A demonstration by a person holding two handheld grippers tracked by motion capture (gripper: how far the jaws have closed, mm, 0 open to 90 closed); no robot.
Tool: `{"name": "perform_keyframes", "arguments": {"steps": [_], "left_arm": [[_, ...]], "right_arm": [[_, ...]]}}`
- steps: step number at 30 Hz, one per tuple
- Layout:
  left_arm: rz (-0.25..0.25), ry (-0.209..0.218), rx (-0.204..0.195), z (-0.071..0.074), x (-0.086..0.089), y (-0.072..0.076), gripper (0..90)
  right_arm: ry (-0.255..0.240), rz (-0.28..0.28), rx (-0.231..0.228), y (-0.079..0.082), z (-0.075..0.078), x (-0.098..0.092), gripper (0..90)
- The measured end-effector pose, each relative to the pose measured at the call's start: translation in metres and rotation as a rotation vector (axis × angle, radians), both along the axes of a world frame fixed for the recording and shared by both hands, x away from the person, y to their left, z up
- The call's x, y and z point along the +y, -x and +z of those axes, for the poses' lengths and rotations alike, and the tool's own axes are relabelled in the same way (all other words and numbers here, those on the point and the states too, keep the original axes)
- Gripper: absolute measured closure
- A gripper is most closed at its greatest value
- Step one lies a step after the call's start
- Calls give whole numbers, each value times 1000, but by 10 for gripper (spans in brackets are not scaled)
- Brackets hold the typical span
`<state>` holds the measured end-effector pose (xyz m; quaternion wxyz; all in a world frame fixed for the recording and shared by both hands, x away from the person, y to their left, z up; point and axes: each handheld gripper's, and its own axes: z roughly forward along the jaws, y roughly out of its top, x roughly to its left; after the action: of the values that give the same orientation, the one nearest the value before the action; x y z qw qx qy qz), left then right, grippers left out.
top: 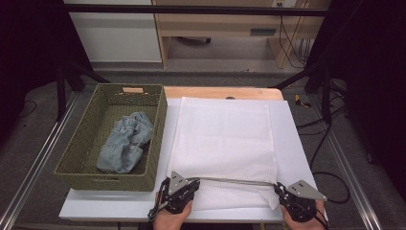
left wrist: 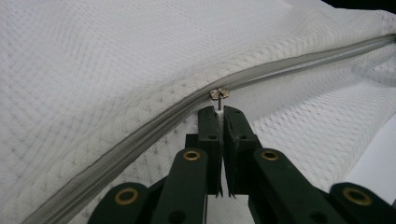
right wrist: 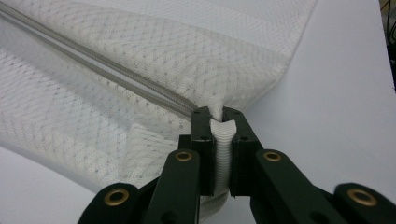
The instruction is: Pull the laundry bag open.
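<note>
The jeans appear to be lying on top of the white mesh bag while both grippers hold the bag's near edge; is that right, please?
Not quite. The jeans lie crumpled inside the woven basket, beside the white mesh bag, not on it, as the high view shows. The rest stands: the left gripper is shut on the zipper pull, and the right gripper pinches the bag's corner at the near edge.

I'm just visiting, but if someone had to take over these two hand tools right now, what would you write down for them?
Left gripper: shut on the zipper pull of the white mesh bag.
Right gripper: shut on the bag's corner, at the zipper's end.
Bag lies flat on the white table; its zipper runs along the near edge between the grippers.
Jeans lie in the woven basket at left.
Done: both grips set. The zipper looks closed.
Left, probably: unzip the bag, put the jeans in.
</note>
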<state>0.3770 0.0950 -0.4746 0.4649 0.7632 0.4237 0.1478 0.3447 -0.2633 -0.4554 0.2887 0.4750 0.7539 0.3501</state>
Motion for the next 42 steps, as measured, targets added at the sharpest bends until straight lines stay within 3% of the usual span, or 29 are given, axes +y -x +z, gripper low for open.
{"name": "perform_keyframes", "arguments": {"steps": [19, 42], "left_arm": [[17, -27, -7, -1, 13, 2, 866], [63, -28, -16, -3, 31, 7, 866]], "right_arm": [[0, -2, 7, -1, -1, 0, 838], [-4, -9, 21, -1, -2, -1, 839]]}}
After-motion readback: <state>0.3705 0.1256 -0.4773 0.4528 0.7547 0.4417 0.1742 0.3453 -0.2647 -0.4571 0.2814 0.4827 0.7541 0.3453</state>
